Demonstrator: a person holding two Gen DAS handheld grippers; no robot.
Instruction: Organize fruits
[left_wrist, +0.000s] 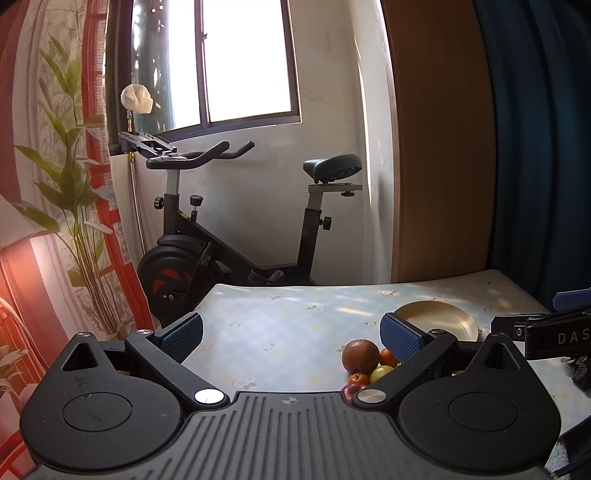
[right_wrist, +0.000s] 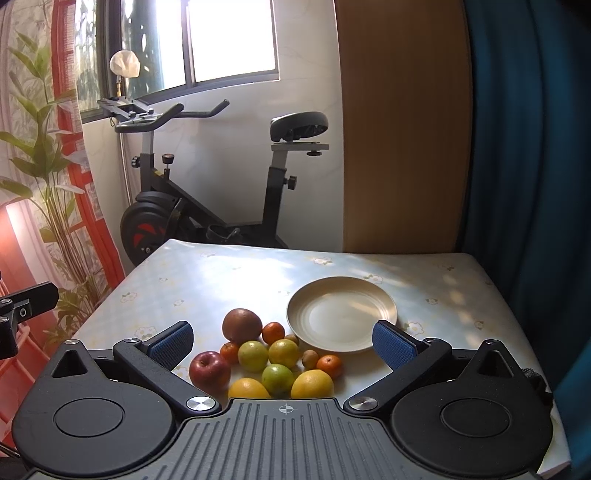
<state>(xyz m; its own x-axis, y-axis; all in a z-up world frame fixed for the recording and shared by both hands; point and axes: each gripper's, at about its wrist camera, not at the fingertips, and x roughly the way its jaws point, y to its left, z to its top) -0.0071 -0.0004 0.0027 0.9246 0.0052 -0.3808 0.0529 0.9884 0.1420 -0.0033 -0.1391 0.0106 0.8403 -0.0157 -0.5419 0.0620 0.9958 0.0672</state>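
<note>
1. Holding both tools above a flower-print table (right_wrist: 207, 273), you keep the right gripper (right_wrist: 283, 341) spread wide with nothing between its blue pads (right_wrist: 391, 347).
2. Your left gripper (left_wrist: 291, 334) is likewise agape and empty, hovering over bare tablecloth to the left of the plate (left_wrist: 439, 317).
3. Fruit sits in one tight cluster just left of the plate, on the near side: a brown round fruit (right_wrist: 242, 325) at the back, a red apple (right_wrist: 209, 370) farthest from the plate, small oranges (right_wrist: 273, 332) and yellow-green citrus (right_wrist: 253, 355) touching among them.
4. One small orange (right_wrist: 329, 365) and a tan little fruit (right_wrist: 309, 359) lie nearest the plate's rim.
5. Nothing rests on the plate.
6. Beyond the plate, past the table's far edge, an exercise bike (right_wrist: 207, 206) stands under a bright window (right_wrist: 229, 40).
</note>
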